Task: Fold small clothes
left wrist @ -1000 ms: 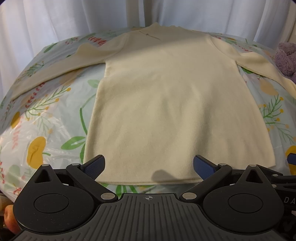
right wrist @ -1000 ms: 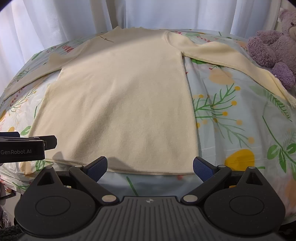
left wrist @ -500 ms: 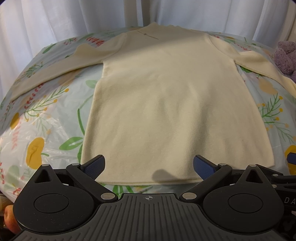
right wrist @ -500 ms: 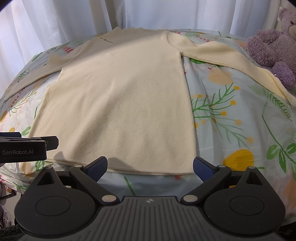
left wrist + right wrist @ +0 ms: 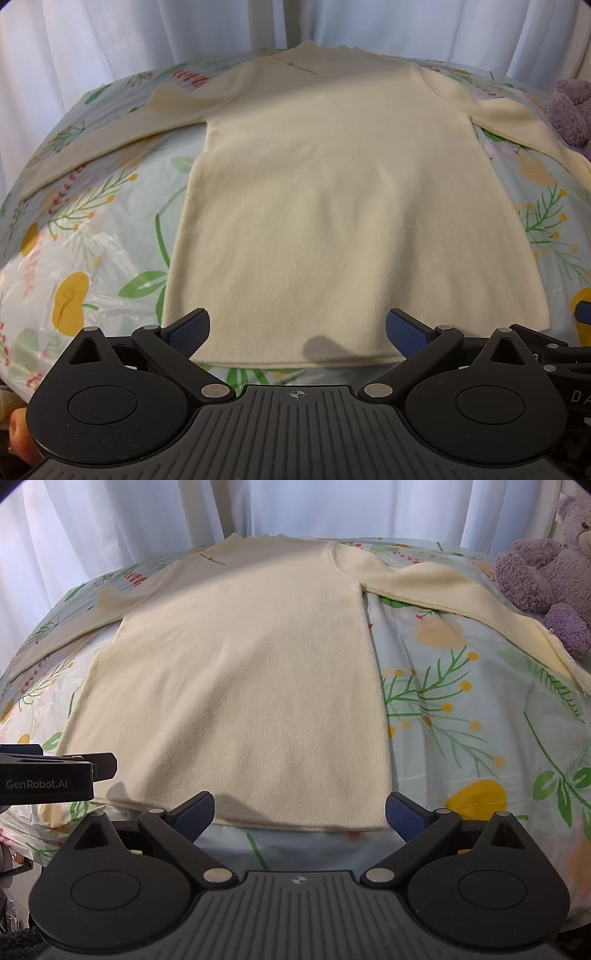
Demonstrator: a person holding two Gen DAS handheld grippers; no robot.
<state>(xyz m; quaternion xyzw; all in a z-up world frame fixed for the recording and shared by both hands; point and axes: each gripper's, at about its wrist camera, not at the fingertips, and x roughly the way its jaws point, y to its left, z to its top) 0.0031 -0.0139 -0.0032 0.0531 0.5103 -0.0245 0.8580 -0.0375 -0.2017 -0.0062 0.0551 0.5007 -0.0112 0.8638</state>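
A cream long-sleeved sweater (image 5: 351,206) (image 5: 240,686) lies flat on the floral sheet, collar at the far end, both sleeves spread out to the sides. Its hem runs just ahead of both grippers. My left gripper (image 5: 295,330) is open over the hem's left half, nothing between its blue pads. My right gripper (image 5: 299,812) is also open, hovering at the hem's right corner. The left gripper's body (image 5: 55,779) shows at the left edge of the right wrist view.
A floral plastic-covered sheet (image 5: 480,720) covers the surface. A purple teddy bear (image 5: 546,576) sits at the far right by the right sleeve's cuff (image 5: 569,664). White curtains (image 5: 110,44) hang behind.
Both grippers have shifted slightly forward and a little left along the hem; the sweater has not moved and both stay open.
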